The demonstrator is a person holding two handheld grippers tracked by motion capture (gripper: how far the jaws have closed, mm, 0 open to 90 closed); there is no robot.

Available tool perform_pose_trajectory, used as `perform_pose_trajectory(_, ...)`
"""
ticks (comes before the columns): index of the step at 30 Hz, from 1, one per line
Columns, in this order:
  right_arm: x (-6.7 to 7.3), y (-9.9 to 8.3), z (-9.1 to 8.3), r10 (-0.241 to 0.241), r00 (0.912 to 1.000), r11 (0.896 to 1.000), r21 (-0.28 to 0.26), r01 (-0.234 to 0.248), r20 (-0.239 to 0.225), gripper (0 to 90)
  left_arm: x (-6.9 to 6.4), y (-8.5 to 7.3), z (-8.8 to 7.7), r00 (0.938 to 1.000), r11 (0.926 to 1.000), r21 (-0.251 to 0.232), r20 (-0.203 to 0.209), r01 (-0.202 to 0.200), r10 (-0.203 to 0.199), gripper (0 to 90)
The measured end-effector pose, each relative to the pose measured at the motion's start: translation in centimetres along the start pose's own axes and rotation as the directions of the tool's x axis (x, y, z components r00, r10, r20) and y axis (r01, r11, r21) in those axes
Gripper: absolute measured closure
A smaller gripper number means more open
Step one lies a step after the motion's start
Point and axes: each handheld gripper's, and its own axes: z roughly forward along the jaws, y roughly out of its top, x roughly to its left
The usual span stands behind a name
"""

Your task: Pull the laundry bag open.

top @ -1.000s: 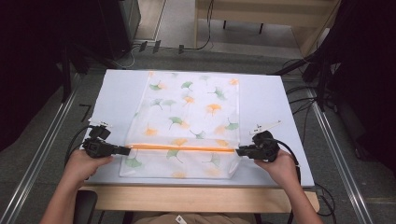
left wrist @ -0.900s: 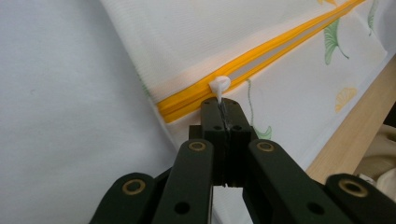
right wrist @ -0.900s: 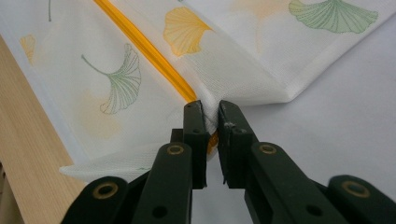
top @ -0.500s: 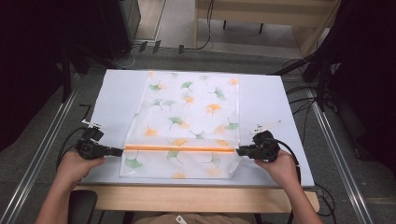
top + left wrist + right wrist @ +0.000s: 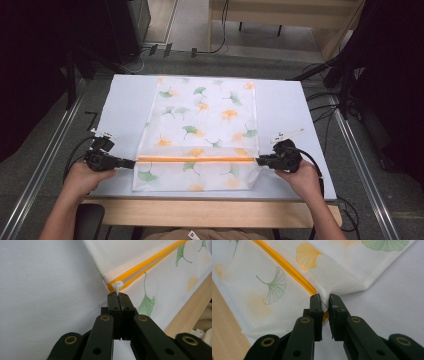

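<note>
A white mesh bag printed with green and orange ginkgo leaves lies flat on the table. An orange zipper runs across its near part. My left gripper sits at the zipper's left end; in the left gripper view it is shut on the white zipper pull. My right gripper is at the zipper's right end. In the right gripper view it is shut on the bag's edge, with mesh bunched between the jaws.
The bag rests on a white mat over a table whose wooden front edge lies near the person. Metal rails flank the table, and cables trail at the right. Bare mat lies on both sides of the bag.
My left gripper has slid left along the zipper with the pull, then held at the bag's left edge. The right gripper has stayed in place.
</note>
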Motion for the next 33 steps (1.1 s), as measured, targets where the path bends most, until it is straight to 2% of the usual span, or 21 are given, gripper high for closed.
perform_pose_trajectory(4, -0.31, -0.10, -0.07, 0.009, 0.9999, 1.000, -0.003, -0.009, 0.008, 83.5, -0.27, 0.05, 0.24, 0.9998, 1.0000, 0.002, 0.018, 0.004, -0.005, 90.0)
perform_pose_trajectory(9, -0.37, -0.14, -0.12, 0.018, 0.9997, 1.000, -0.005, -0.018, 0.018, 81.9, -0.47, 0.10, 0.27, 0.9996, 0.9998, -0.001, 0.021, -0.019, 0.019, 89.9)
perform_pose_trajectory(16, -0.31, -0.10, -0.27, 0.025, 0.9996, 1.000, -0.020, -0.024, 0.016, 75.1, -0.49, 0.09, 0.03, 0.9996, 0.9997, -0.023, 0.028, -0.008, 0.009, 80.1)
perform_pose_trajectory(17, -0.27, -0.08, -0.32, 0.018, 0.9997, 0.999, -0.027, -0.018, 0.017, 72.7, -0.47, 0.11, -0.01, 0.9995, 0.9993, -0.030, 0.022, -0.022, 0.022, 80.1)
perform_pose_trajectory(18, -0.26, -0.04, -0.34, 0.012, 0.9998, 0.999, -0.036, -0.012, 0.013, 69.8, -0.49, 0.11, -0.03, 0.9995, 0.9993, -0.032, 0.022, -0.022, 0.022, 78.6)
perform_pose_trajectory(19, -0.17, -0.01, -0.35, 0.009, 0.9999, 0.999, -0.045, -0.009, 0.010, 62.5, -0.59, 0.13, -0.06, 0.9993, 0.9986, -0.041, 0.016, -0.033, 0.034, 75.9)
perform_pose_trajectory(20, -0.17, -0.01, -0.35, 0.009, 0.9999, 0.999, -0.045, -0.009, 0.010, 62.5, -0.59, 0.13, -0.06, 0.9993, 0.9986, -0.041, 0.016, -0.033, 0.034, 73.9)
perform_pose_trajectory(21, -0.07, 0.08, -0.29, 0.000, 1.0000, 0.998, -0.060, 0.000, 0.002, 56.2, -0.66, 0.14, -0.09, 0.9991, 0.9982, -0.045, 0.011, -0.041, 0.041, 72.4)
perform_pose_trajectory(22, -0.07, 0.08, -0.29, 0.000, 1.0000, 0.998, -0.060, 0.000, 0.002, 56.2, -0.69, 0.15, -0.10, 0.9989, 0.9977, -0.049, 0.010, -0.046, 0.047, 72.4)
perform_pose_trajectory(23, 0.03, 0.12, -0.27, -0.017, 0.9999, 0.997, -0.073, 0.017, 0.004, 52.6, -0.72, 0.16, -0.11, 0.9984, 0.9968, -0.056, 0.004, -0.056, 0.057, 67.1)
perform_pose_trajectory(24, 0.03, 0.12, -0.27, -0.017, 0.9999, 0.997, -0.073, 0.017, 0.004, 52.6, -0.75, 0.18, -0.13, 0.9981, 0.9962, -0.062, -0.003, -0.062, 0.062, 67.1)
perform_pose_trajectory(27, 0.08, 0.15, -0.29, -0.024, 0.9997, 0.996, -0.085, 0.024, -0.002, 50.5, -0.81, 0.23, -0.08, 0.9970, 0.9930, -0.090, -0.021, -0.076, 0.075, 57.9)
perform_pose_trajectory(33, -0.11, 0.07, -0.31, -0.023, 0.9997, 0.996, -0.089, 0.024, 0.003, 49.8, -0.90, 0.40, 0.01, 0.9932, 0.9863, -0.120, -0.040, -0.113, 0.109, 49.2)
